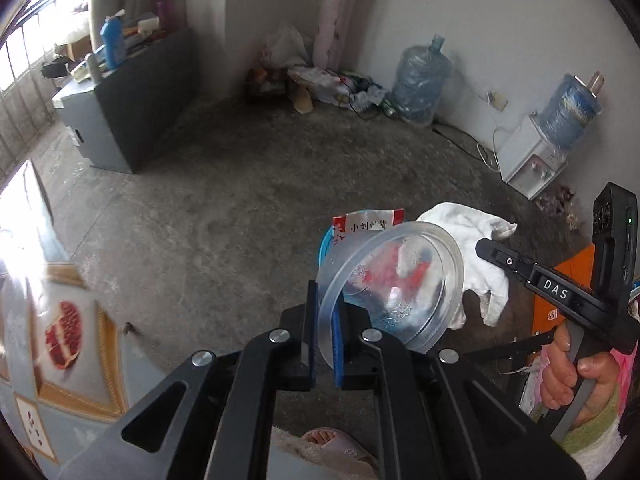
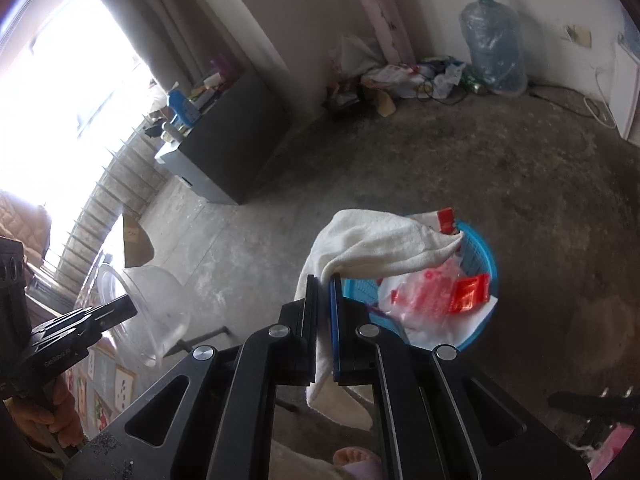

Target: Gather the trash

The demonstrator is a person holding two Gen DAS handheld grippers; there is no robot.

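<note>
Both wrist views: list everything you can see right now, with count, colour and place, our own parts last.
Clear plastic bowl: one, clamped by its rim.
White cloth: one, pinched, draped over the bin.
Waste bin: one, blue, on the floor, holding red-and-white wrappers.
Water jugs: two, blue, by the wall; one on the white dispenser.
Cabinet: one, dark, cluttered top.
Litter pile: in the corner.
Left gripper: shut on bowl.
Right gripper: shut on cloth.

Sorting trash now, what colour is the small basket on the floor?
Bright blue basket, clearest in the right wrist view.
</note>
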